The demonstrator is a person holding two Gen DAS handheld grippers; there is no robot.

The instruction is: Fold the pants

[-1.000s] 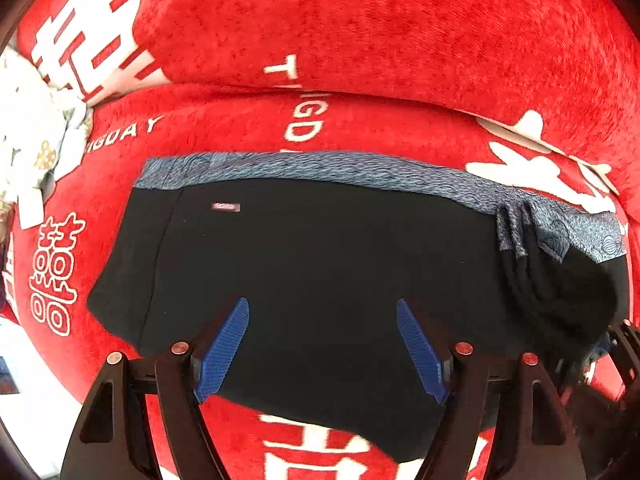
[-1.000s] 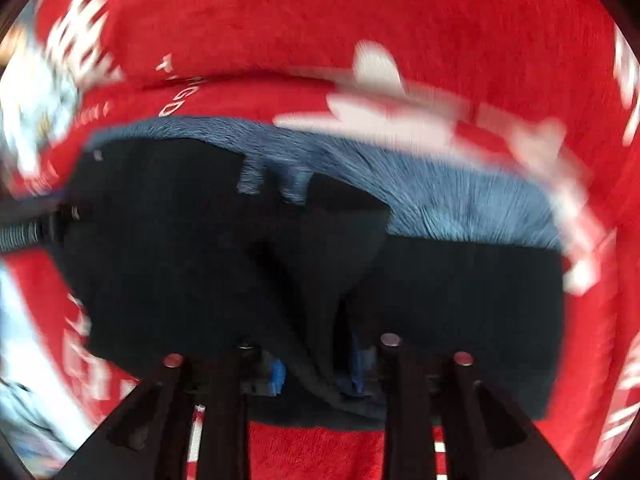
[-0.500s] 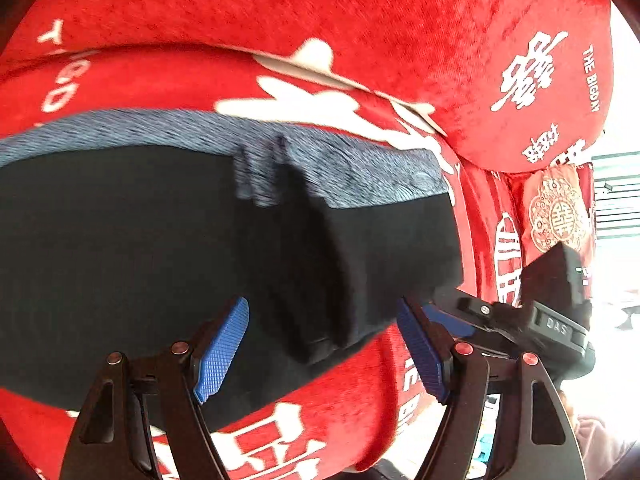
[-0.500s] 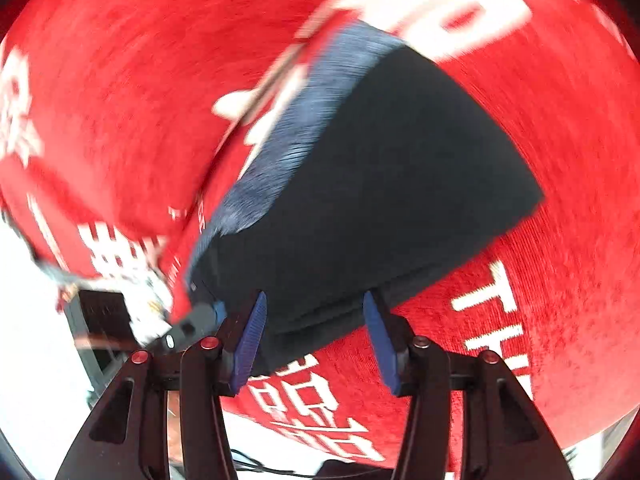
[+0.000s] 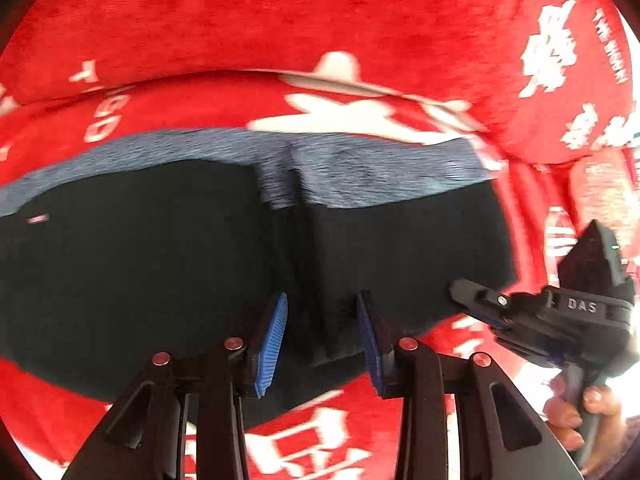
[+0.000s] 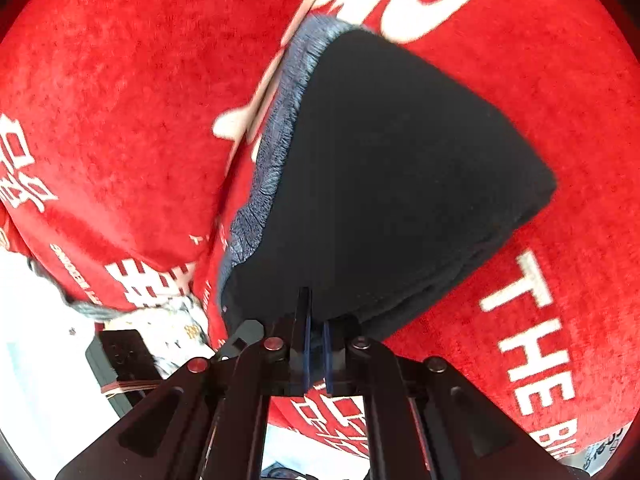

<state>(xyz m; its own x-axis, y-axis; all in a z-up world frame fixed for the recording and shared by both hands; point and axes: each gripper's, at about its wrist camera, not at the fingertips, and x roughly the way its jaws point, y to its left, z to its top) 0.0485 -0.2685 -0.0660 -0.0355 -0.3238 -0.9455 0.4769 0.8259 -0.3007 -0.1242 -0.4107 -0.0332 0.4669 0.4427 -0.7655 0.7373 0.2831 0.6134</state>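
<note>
So the black pants (image 5: pixel 168 272) lie partly folded on the red blanket (image 5: pixel 280 20). Right gripper (image 6: pixel 316 354) fingers are pinched on the pants edge. Left gripper (image 5: pixel 322 336) fingers are apart w/ a fold between, not squeezing. If only 1 side pulls, the fold could slide & bunch up.

Red sofa seat (image 5: pixel 224 100), white lettering, black pants (image 5: pixel 160 264) lying flat

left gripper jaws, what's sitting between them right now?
In the left wrist view, the left gripper has its jaws open around a raised fold of the black pants, near their lower edge. No other object lies between them.
</note>
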